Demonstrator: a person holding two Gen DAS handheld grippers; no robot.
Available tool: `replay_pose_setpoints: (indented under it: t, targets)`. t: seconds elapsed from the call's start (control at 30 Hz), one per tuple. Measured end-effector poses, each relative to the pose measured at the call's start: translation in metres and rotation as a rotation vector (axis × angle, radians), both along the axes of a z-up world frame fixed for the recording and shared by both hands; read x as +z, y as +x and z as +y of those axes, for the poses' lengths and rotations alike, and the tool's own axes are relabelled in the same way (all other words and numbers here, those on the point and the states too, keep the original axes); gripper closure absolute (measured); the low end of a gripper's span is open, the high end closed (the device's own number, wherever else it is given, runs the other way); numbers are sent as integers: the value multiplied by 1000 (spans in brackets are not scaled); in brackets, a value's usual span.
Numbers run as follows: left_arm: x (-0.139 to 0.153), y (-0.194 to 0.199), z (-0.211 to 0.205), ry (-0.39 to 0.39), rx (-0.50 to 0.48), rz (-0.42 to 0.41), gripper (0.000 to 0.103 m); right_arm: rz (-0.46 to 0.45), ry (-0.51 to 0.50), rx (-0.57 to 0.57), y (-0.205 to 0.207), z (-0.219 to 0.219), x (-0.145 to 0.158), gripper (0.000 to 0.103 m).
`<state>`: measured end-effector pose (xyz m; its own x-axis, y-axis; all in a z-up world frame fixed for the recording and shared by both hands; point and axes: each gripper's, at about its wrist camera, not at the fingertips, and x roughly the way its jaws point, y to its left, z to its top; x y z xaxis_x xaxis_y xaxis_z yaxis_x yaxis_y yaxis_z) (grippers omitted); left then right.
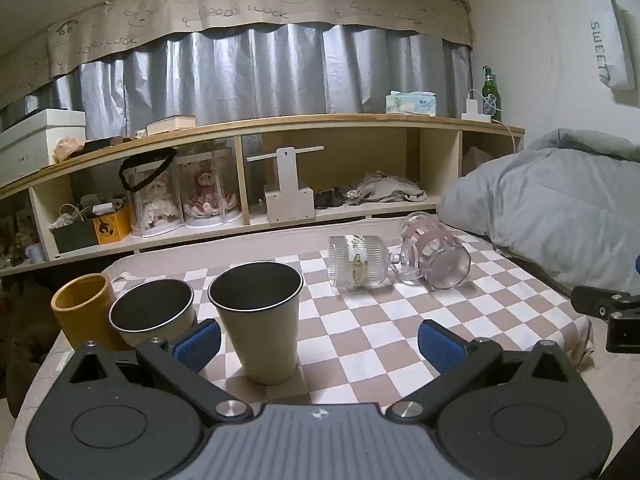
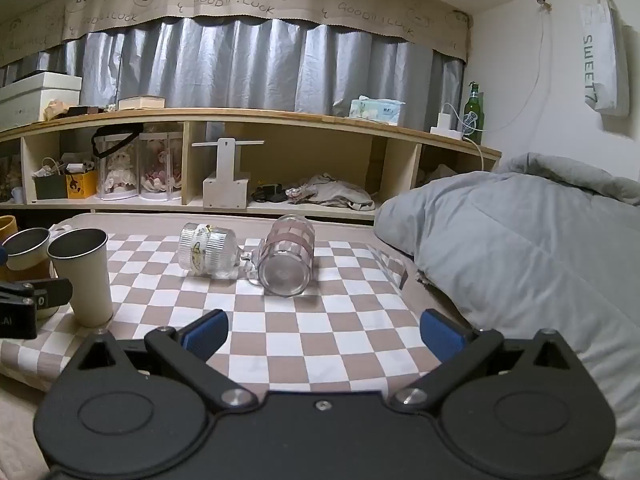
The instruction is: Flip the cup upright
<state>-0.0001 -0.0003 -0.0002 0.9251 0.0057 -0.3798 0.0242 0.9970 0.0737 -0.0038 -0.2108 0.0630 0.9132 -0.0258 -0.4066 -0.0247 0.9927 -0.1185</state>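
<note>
Fingers of the left gripper (image 1: 319,343) stand spread wide with nothing between their blue pads (image 1: 198,342), low over the checkered cloth (image 1: 360,344). The right gripper (image 2: 324,333) is likewise wide apart and holds nothing, hovering above the same cloth.

Just ahead of the left gripper, near its left pad, stands a tall beige cup (image 1: 260,320) upright with a dark inside. To its left is a shorter beige cup (image 1: 154,312), also upright, and beyond that a yellow cup (image 1: 82,306) at the cloth's edge. In the right wrist view the tall beige cup sits far left, with part of the left gripper's black body in front of the shorter one.

Further back, two clear glasses lie on their sides, touching or nearly so. The ribbed glass (image 2: 208,251) carries a small printed figure. Beside it on the right, the pink-banded glass mug (image 2: 286,260) lies with one round end toward the right gripper; which end that is cannot be told. A handle shows at its left. Both lie well ahead of either gripper's fingers, apart from them, and roughly in line with the right gripper's gap.

To the right a grey duvet (image 2: 520,248) is heaped against the cloth. Behind everything runs a wooden shelf (image 2: 280,120) under grey curtains (image 2: 240,64).
</note>
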Motion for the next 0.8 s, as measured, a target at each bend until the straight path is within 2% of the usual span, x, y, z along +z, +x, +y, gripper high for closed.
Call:
replay_pose_setpoints:
  t: [0.8]
  targets:
    - [-2,4,1,-21,6,10,0,4,-10,1,1,1,-2,0]
